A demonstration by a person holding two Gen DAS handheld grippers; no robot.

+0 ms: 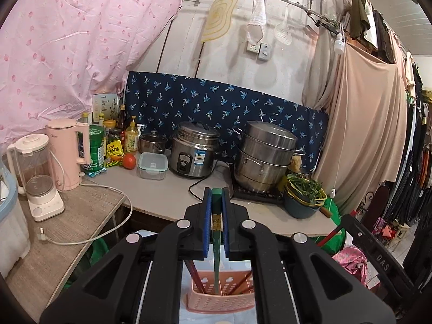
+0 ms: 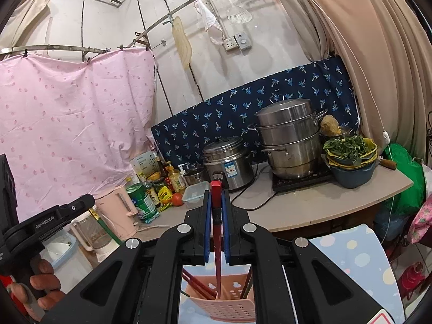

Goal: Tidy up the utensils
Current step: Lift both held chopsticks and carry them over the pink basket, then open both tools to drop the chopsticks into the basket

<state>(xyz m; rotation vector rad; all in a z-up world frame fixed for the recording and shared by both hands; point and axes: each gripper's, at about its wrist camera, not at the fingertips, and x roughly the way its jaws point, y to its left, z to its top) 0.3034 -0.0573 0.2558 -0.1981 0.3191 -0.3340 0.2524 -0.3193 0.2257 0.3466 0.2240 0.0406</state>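
Above the pink perforated plastic basket [image 1: 220, 291], the left gripper [image 1: 216, 197] pinches a green tapered chopstick [image 1: 216, 232]; the right gripper [image 2: 216, 189] pinches a red tapered chopstick [image 2: 216, 229].

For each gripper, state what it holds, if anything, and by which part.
The left gripper clamps a green chopstick near its thick upper end. The right gripper clamps a red chopstick likewise.

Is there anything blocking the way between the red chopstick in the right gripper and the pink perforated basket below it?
Nothing visible blocks it. The red chopstick, clamped in the right gripper, hangs with its tip at the open top of the pink perforated plastic basket, among other chopsticks leaning inside.
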